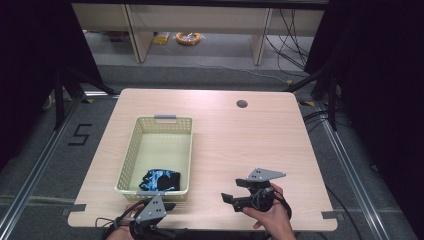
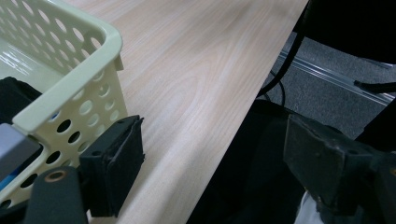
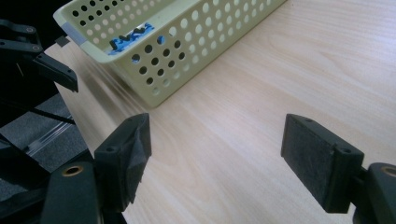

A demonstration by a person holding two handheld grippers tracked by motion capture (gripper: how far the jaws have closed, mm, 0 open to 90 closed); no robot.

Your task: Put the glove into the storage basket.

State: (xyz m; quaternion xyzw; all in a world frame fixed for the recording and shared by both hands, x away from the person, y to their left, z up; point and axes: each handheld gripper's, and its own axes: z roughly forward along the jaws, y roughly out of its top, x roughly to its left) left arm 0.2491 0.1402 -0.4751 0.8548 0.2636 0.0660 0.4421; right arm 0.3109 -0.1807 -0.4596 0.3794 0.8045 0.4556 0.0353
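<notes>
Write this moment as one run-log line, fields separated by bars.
left tool open, empty | right tool open, empty | black-and-blue glove in basket near end

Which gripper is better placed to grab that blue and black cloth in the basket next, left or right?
Probably the left. The left gripper sits open just outside the basket's near rim, right beside the blue and black cloth in its near end. The right gripper, also open, is farther off over bare table.

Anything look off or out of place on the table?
Nothing stands out. The basket sits flat on the table, with the black-and-blue cloth item bunched at its near end. The left gripper and right gripper are both open and empty.
</notes>
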